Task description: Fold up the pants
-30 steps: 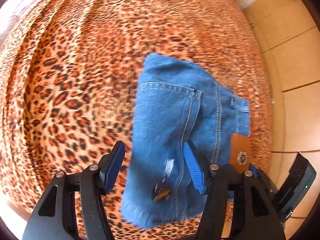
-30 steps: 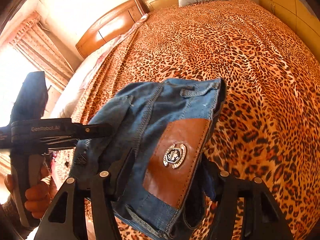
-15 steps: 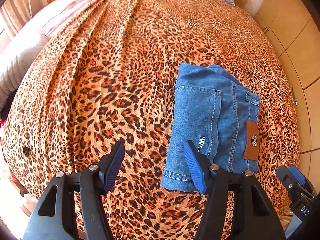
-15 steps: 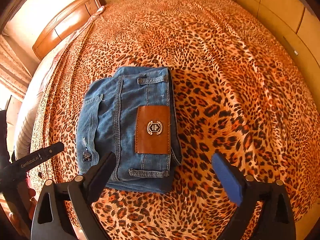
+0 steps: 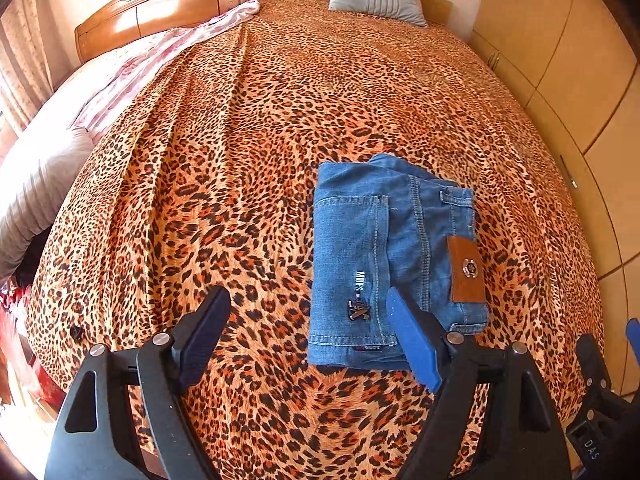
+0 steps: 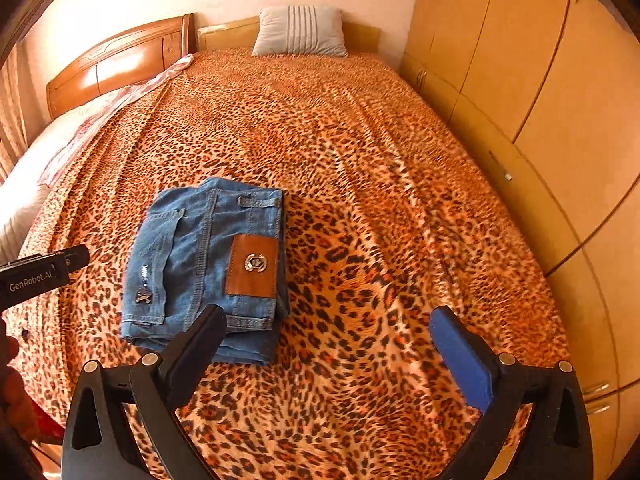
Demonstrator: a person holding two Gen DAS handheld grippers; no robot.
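"GenRobot.AI" marks the left gripper (image 6: 38, 276); "DAS" the right gripper (image 5: 600, 420).

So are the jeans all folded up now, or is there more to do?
They look finished. The jeans lie on the leopard bedspread as a small squared bundle, brown patch on top. Nothing is in hand: the left gripper and right gripper are both open, above the bed. Nothing obvious is left, except maybe tidying.

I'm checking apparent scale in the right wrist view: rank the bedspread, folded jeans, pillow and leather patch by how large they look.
1. Leopard bedspread
2. Folded jeans
3. Pillow, farther away, so truly bigger than it looks
4. Leather patch
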